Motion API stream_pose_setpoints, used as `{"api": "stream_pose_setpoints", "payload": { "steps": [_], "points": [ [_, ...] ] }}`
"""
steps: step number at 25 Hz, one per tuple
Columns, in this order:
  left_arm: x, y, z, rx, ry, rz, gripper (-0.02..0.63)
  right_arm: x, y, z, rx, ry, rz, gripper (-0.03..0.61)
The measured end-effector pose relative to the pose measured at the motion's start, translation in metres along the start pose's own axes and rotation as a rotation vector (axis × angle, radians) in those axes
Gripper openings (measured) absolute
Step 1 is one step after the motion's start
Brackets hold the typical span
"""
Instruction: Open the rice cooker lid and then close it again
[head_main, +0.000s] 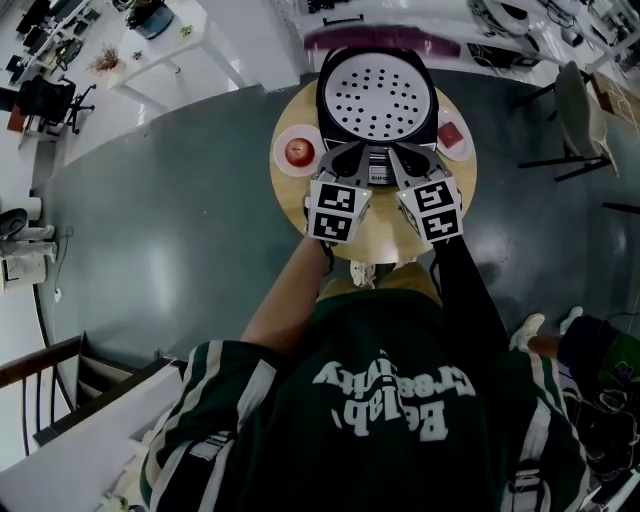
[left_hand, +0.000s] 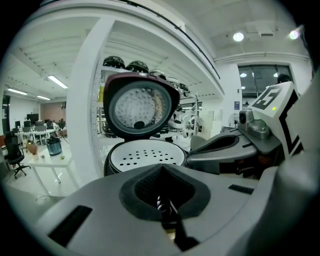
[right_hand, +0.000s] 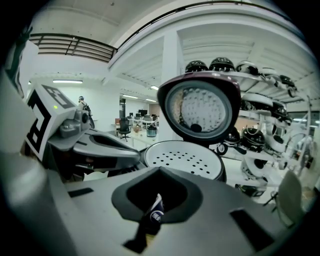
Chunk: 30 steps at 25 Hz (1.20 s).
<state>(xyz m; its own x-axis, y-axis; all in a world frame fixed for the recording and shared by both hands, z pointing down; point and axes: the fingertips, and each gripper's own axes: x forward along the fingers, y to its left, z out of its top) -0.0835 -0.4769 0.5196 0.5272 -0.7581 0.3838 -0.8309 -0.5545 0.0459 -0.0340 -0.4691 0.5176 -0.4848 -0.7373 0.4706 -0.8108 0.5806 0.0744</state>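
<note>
1. Rice cooker (head_main: 375, 105) open at the far side of a round wooden table (head_main: 385, 245), black-bodied, with a white perforated tray (head_main: 372, 92) filling its mouth.
2. Lid (head_main: 383, 40) swung fully up behind the body, only its maroon edge showing from the head view. Seen in the left gripper view as a dark frame round a dimpled silver inner plate (left_hand: 137, 105), upright above the tray (left_hand: 145, 156). Same picture in the right gripper view, lid (right_hand: 200, 107) over tray (right_hand: 182, 157).
3. Left gripper (head_main: 342, 158) just in front of the cooker's near face, jaws clenched together on nothing, pads meeting along a thin seam in its own view (left_hand: 164, 200).
4. Right gripper (head_main: 408, 158) beside it, likewise pressed closed and empty (right_hand: 152, 215), with a scrap of blue label visible through the notch between the pads. Hard to tell what that label belongs to.
5. Both tools side by side and angled inward toward the cooker's front, each caught in the other's camera: the right one at the right edge (left_hand: 235, 147), the left one at the left edge (right_hand: 100, 145).
6. On the table left of the cooker, a white plate (head_main: 282, 160) holding a red apple (head_main: 298, 151). On the right, a small red item (head_main: 452, 135) on another white dish.
7. Beyond, a grey floor (head_main: 180, 230), white desks (head_main: 160, 50) and shelves of dark helmets (right_hand: 235, 67).
</note>
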Motion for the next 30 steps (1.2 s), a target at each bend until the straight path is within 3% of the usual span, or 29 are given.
{"api": "stream_pose_setpoints", "payload": {
  "steps": [30],
  "points": [
    [0.0012,0.0006,-0.0003,-0.071,-0.007,-0.017,-0.005,0.0012,-0.0013,0.0002,0.019,0.001,0.013,0.003]
  ]
}}
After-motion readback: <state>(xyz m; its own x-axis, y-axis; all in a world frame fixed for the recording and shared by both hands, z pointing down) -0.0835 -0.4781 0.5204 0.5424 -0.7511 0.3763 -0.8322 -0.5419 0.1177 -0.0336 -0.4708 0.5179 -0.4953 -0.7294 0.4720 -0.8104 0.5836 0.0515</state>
